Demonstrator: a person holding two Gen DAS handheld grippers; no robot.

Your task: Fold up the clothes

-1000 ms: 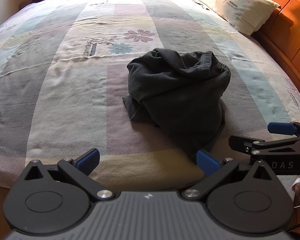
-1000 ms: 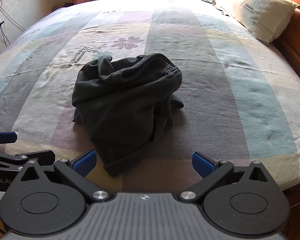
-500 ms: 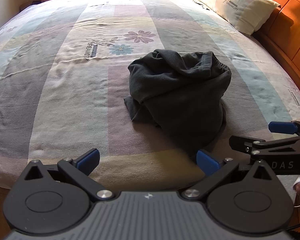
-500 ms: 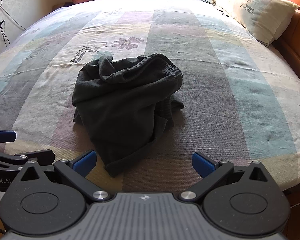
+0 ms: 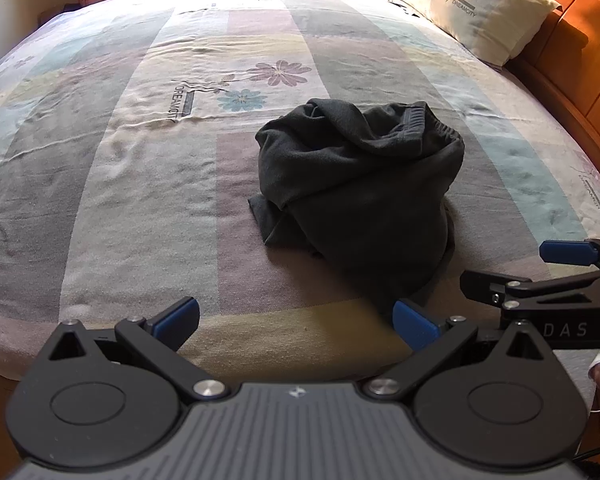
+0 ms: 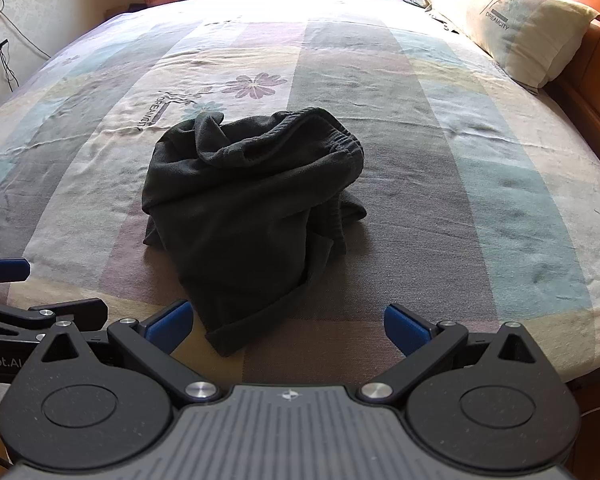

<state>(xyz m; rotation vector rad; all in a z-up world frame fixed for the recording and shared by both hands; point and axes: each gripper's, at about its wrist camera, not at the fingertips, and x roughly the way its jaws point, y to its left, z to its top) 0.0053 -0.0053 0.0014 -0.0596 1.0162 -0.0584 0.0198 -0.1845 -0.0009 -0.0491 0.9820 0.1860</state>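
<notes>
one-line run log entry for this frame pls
phase: pre-grasp | left gripper: open, empty | right gripper: open, empty | dark garment: crumpled heap on bedsheet, untouched | pillow: by headboard

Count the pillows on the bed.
1: a cream pillow at the bed's far right corner beside the wooden headboard. Others may lie outside the frame.

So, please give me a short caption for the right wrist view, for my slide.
Open right gripper at the bed edge, facing a crumpled dark garment; pillow at far right.
</notes>
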